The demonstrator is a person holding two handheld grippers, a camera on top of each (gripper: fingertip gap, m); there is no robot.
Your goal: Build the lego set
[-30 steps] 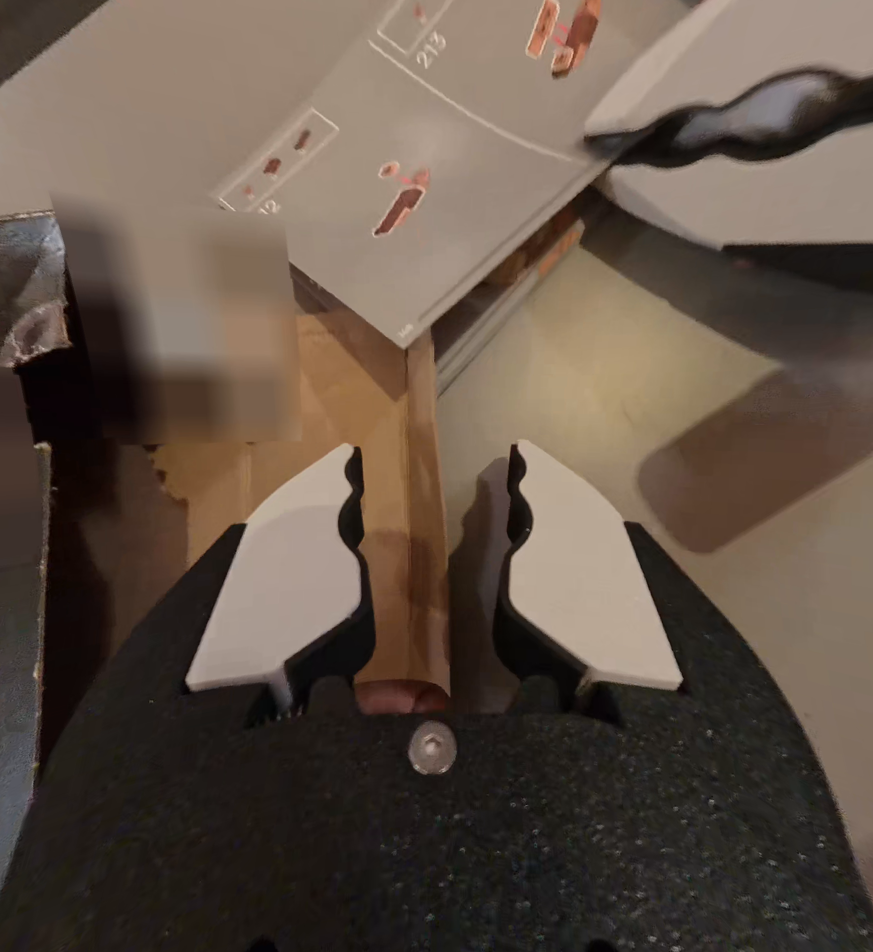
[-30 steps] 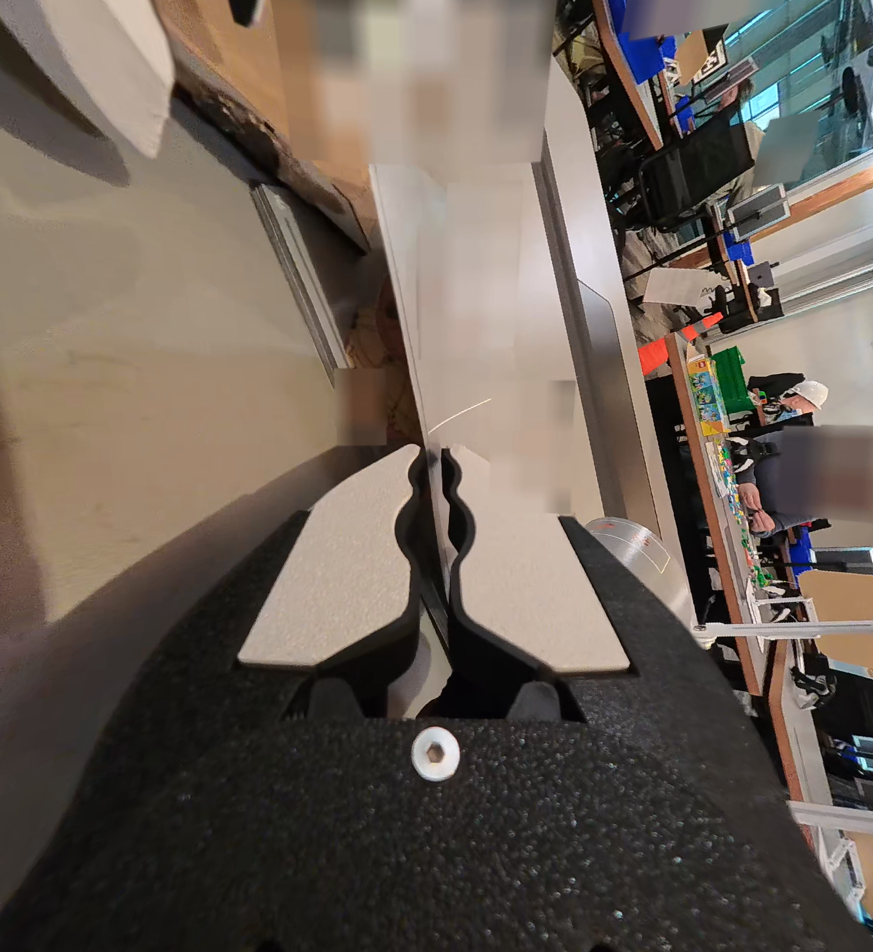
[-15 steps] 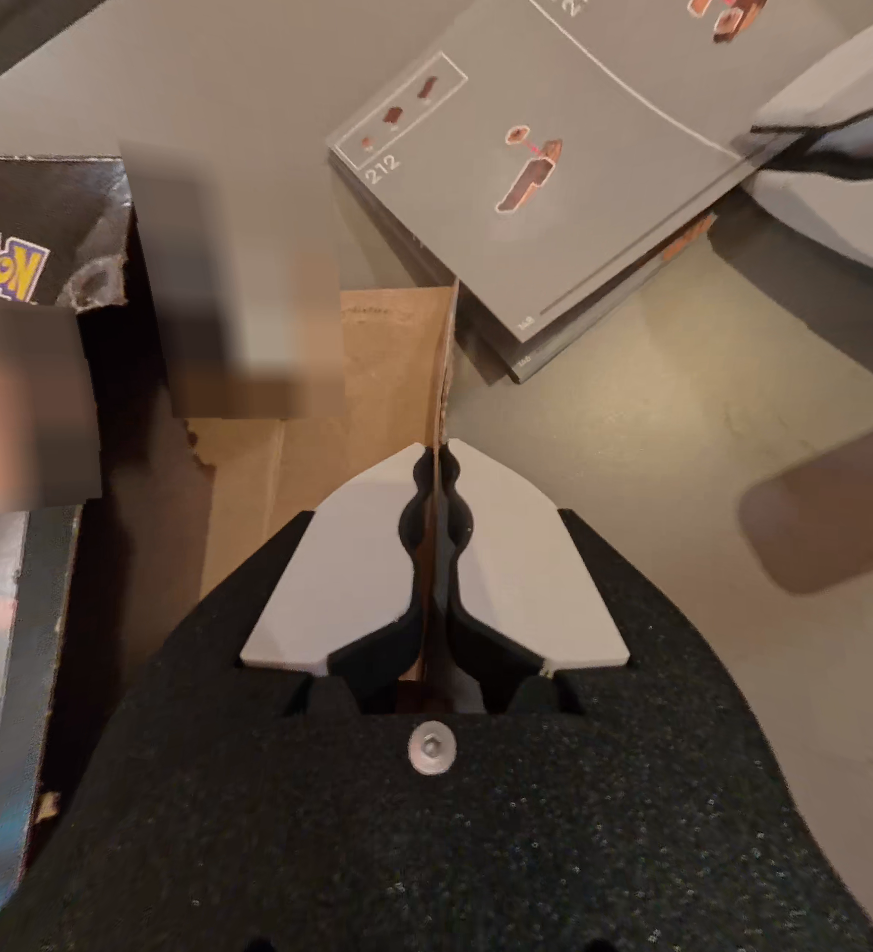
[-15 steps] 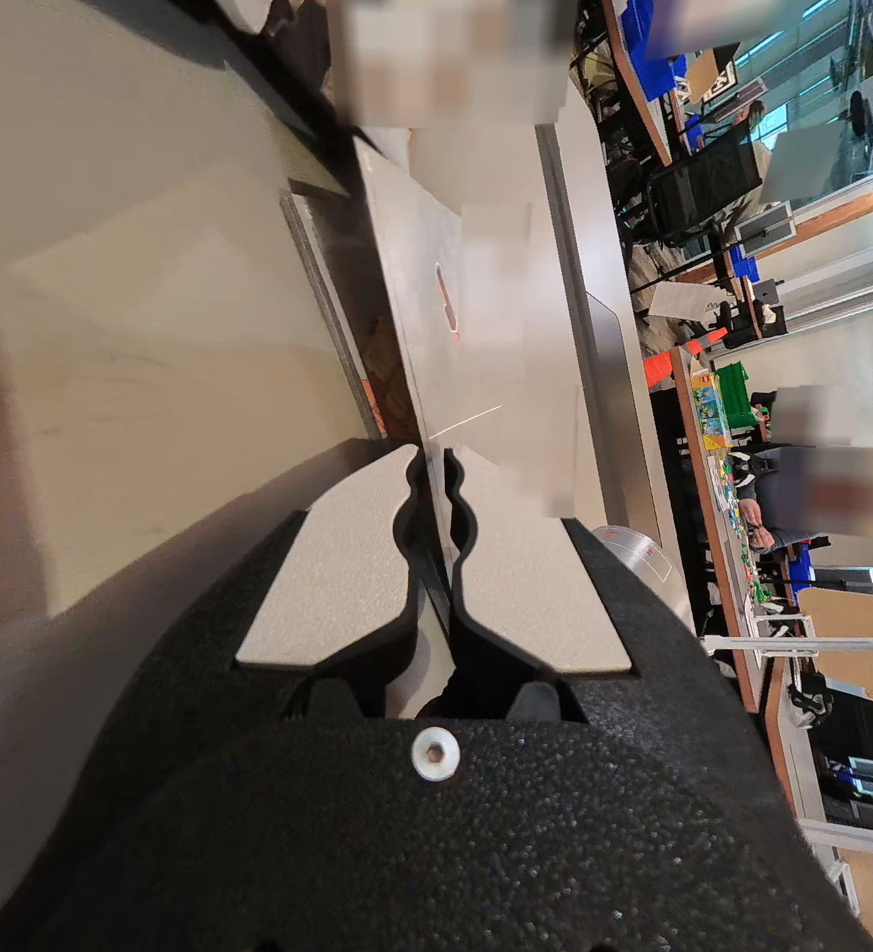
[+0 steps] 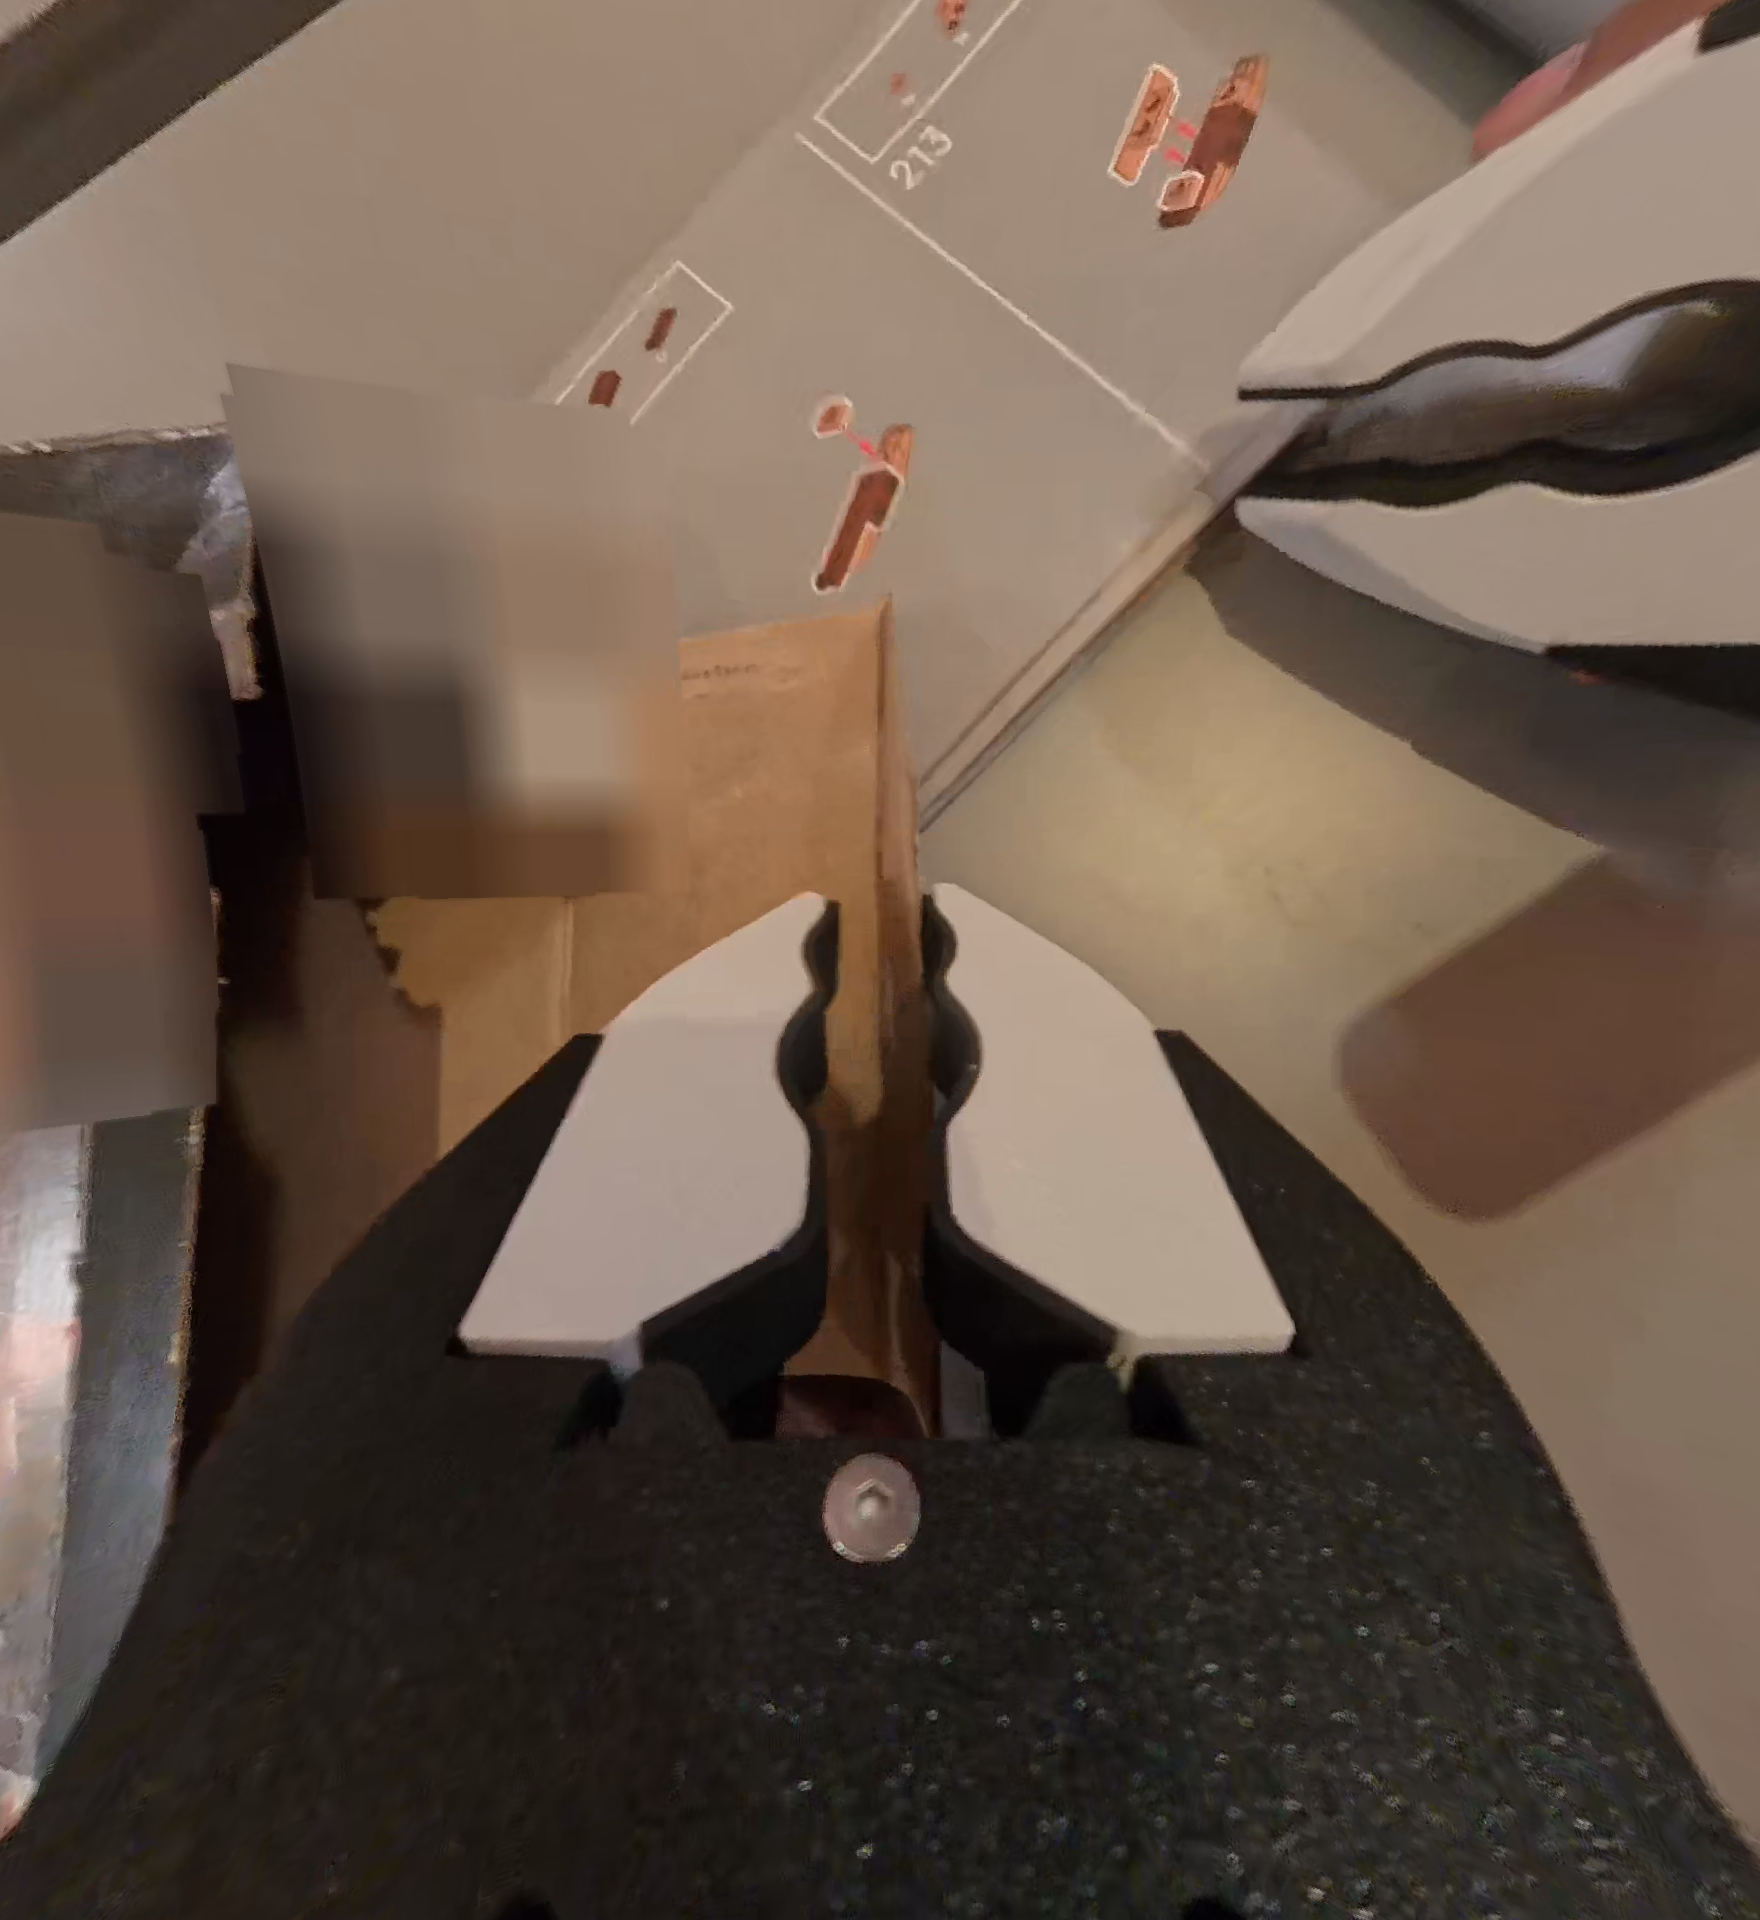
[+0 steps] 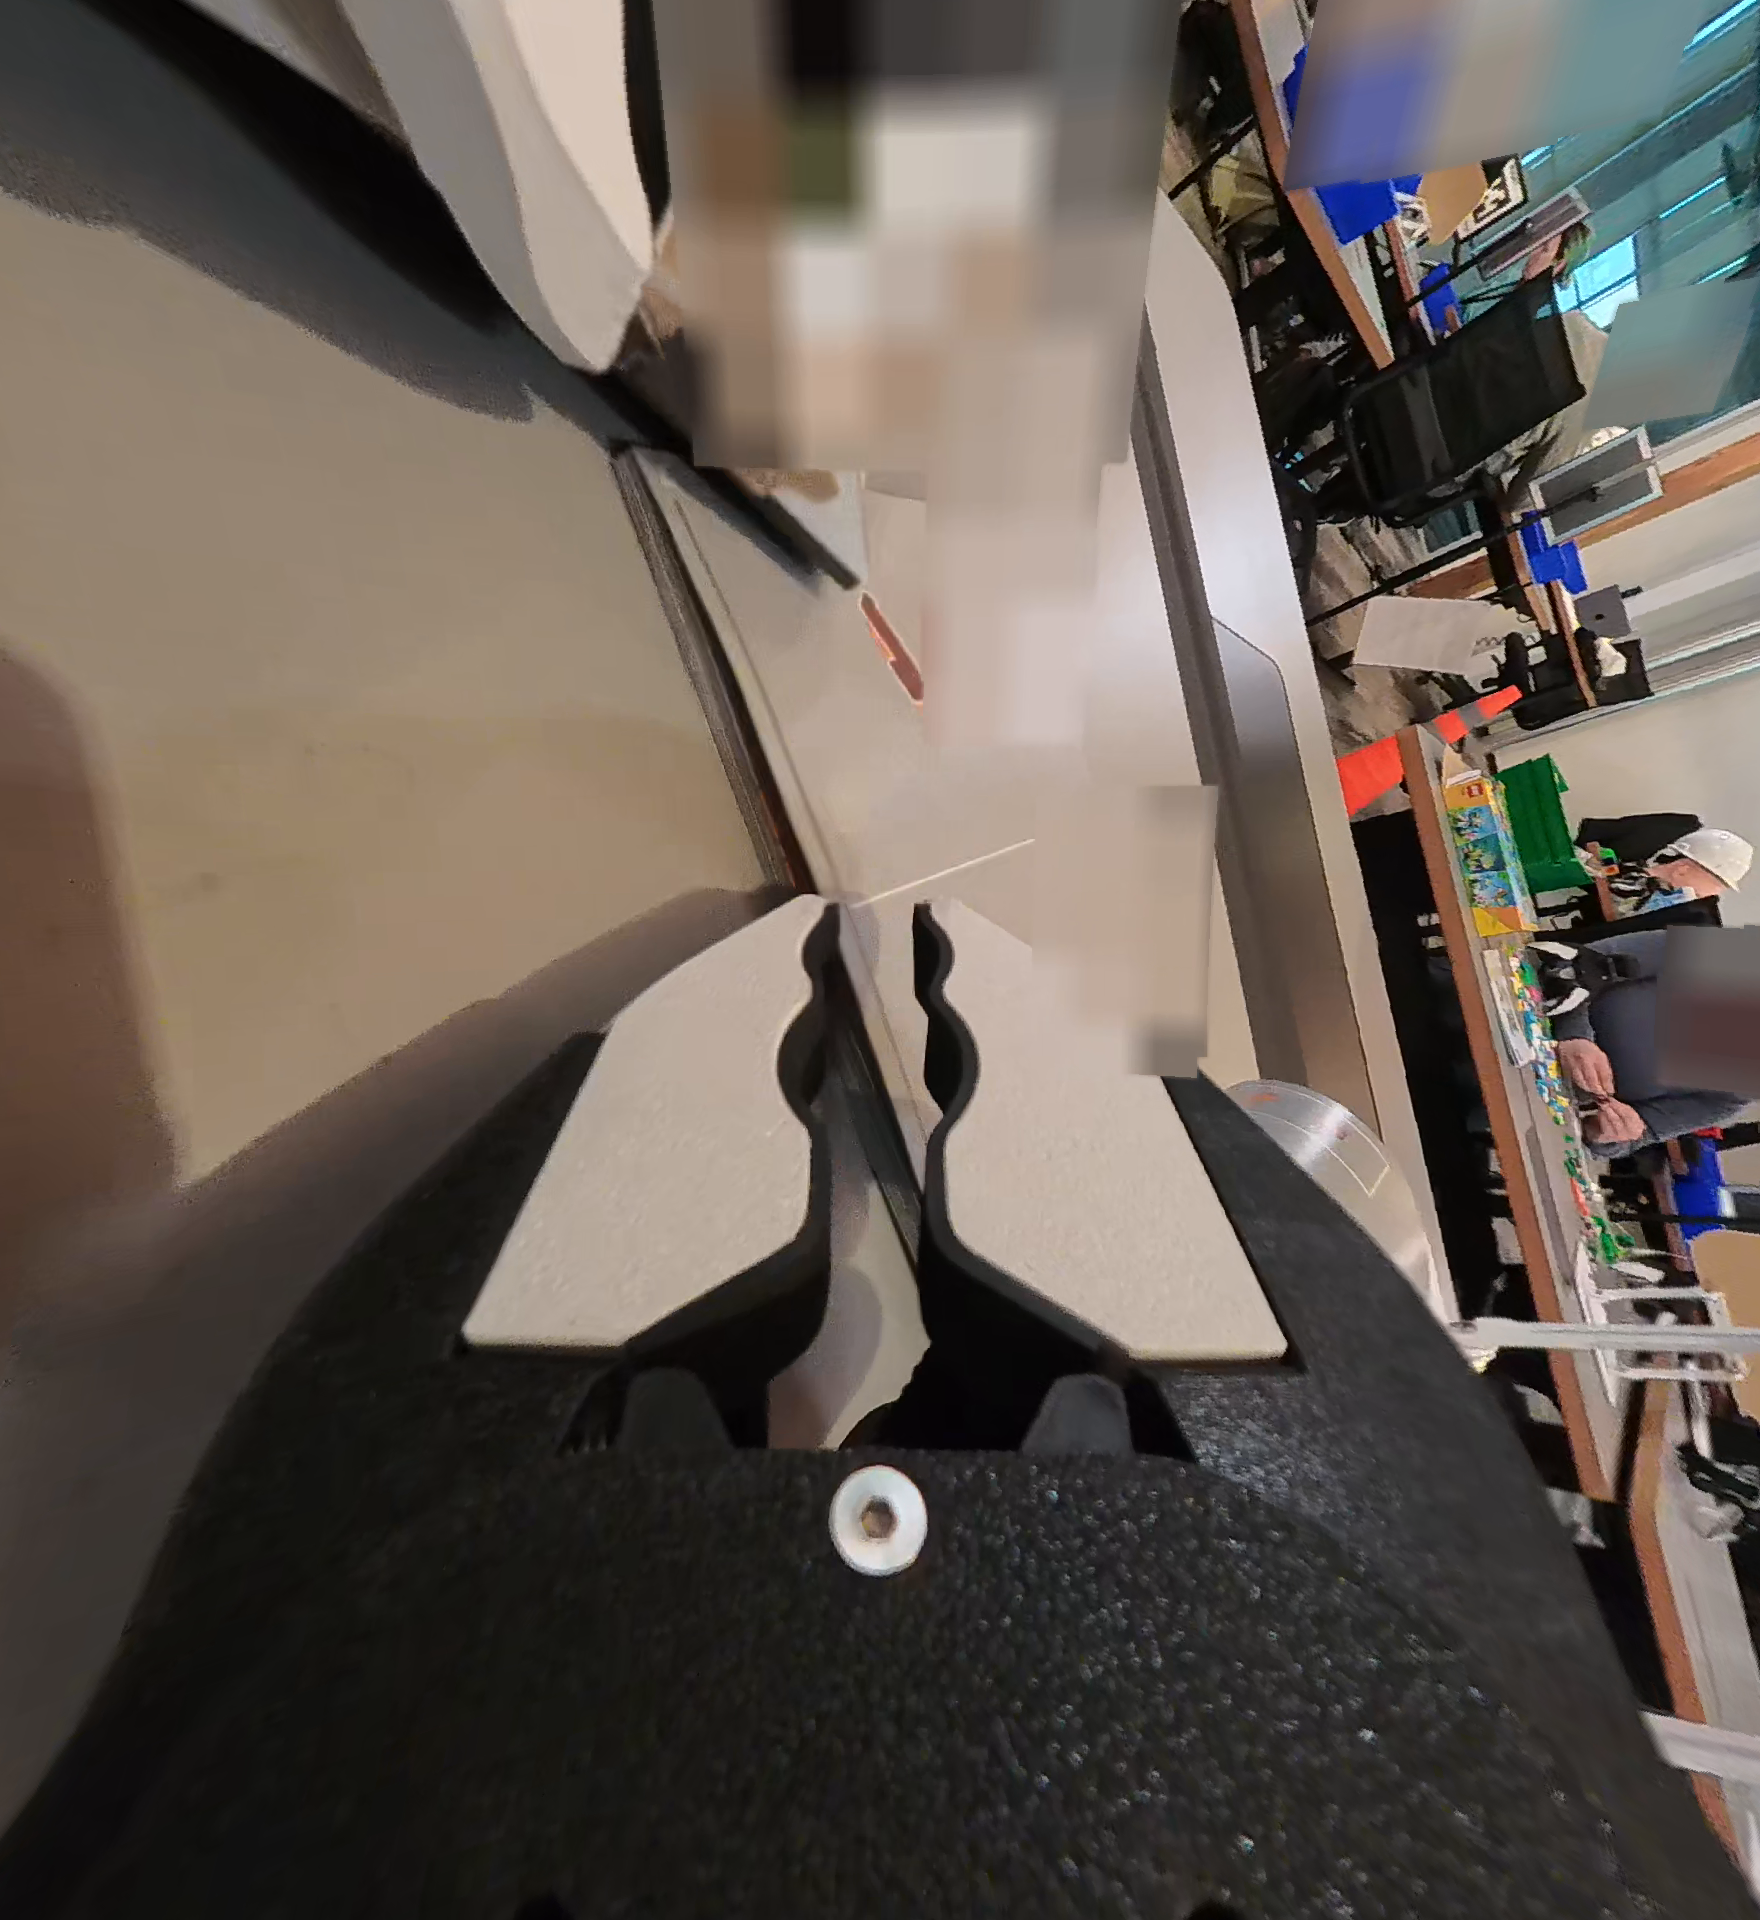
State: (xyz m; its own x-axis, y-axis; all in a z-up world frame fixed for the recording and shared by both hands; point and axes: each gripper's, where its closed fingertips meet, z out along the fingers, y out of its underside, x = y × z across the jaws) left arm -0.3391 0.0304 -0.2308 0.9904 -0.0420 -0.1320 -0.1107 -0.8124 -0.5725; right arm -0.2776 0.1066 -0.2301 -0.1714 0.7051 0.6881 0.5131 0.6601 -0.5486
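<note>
Jaws narrow: left gripper (image 5: pixel 878 997) straddles a brown cardboard flap (image 5: pixel 881 790); right gripper (image 6: pixel 876 997) pinches, seemingly, the instruction booklet (image 6: pixel 824 665) edge. Thin, floppy pages; grip near the spine.

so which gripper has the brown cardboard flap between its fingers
The left gripper; its fingers straddle the cardboard flap, while the right gripper straddles the grey instruction page.

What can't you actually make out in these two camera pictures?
- Left wrist view: the brown cardboard flap runs between the left gripper fingers; whether they pinch it is unclear.
- Left wrist view: mosaic patches cover part of the box.
- Right wrist view: mosaic hides most of the instruction booklet page held in the right gripper.
- No loose bricks show nearby.
</note>
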